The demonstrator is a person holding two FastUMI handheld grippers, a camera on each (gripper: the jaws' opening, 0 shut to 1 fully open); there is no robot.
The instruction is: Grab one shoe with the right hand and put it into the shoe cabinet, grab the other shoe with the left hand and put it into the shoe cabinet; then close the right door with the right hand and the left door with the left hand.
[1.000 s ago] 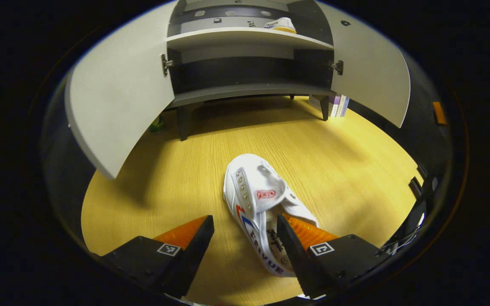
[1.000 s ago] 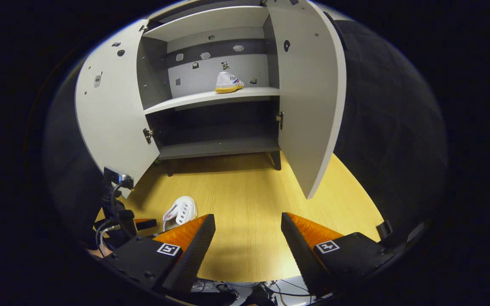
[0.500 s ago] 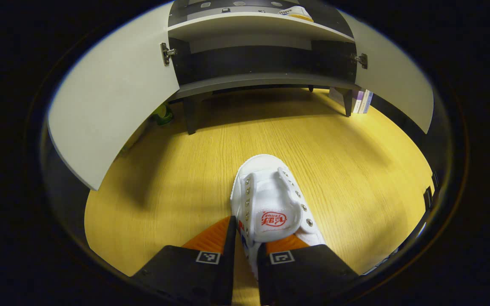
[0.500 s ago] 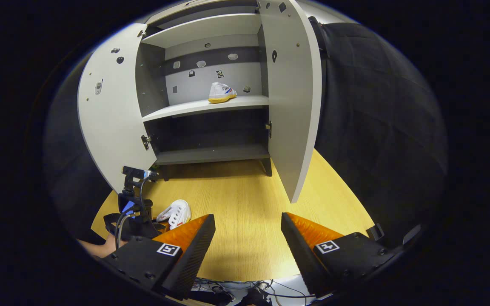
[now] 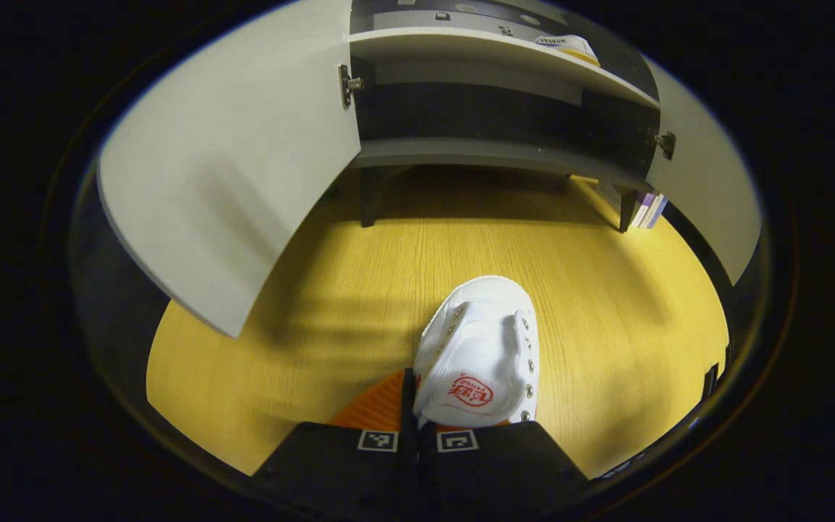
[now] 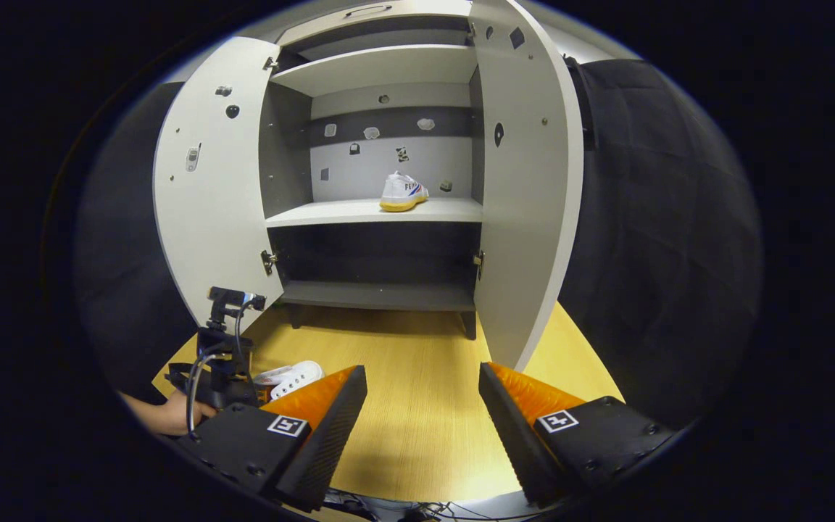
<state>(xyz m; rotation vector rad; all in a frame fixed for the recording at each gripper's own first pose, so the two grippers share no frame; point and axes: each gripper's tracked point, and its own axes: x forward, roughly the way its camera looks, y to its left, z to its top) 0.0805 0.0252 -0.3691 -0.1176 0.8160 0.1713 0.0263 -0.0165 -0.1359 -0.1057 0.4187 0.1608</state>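
A white canvas shoe (image 5: 479, 355) points toward the cabinet, with my left gripper (image 5: 417, 409) shut on its side wall near the opening. The grey shoe cabinet (image 5: 490, 152) stands ahead with its left door (image 5: 229, 181) and right door (image 5: 707, 196) swung wide. The other white shoe (image 6: 403, 192) with a yellow sole rests on the middle shelf (image 6: 359, 212). My right gripper (image 6: 421, 413) hangs open over the wooden floor with nothing between its fingers. In the right gripper view, the left gripper (image 6: 258, 391), a hand (image 6: 164, 415) and the held shoe (image 6: 291, 375) sit low left.
The yellow wooden floor (image 5: 504, 254) spreads in front of the cabinet. The lower shelf (image 6: 381, 293) is dark and bare. Some books (image 5: 649, 210) lean beside the cabinet's right leg. Black cloth (image 6: 664, 217) hangs to the right of the open right door (image 6: 526, 188).
My left gripper went from open around the shoe to shut on it, and the shoe has swung a little rightward. The right gripper stayed open while its view drifted slightly.
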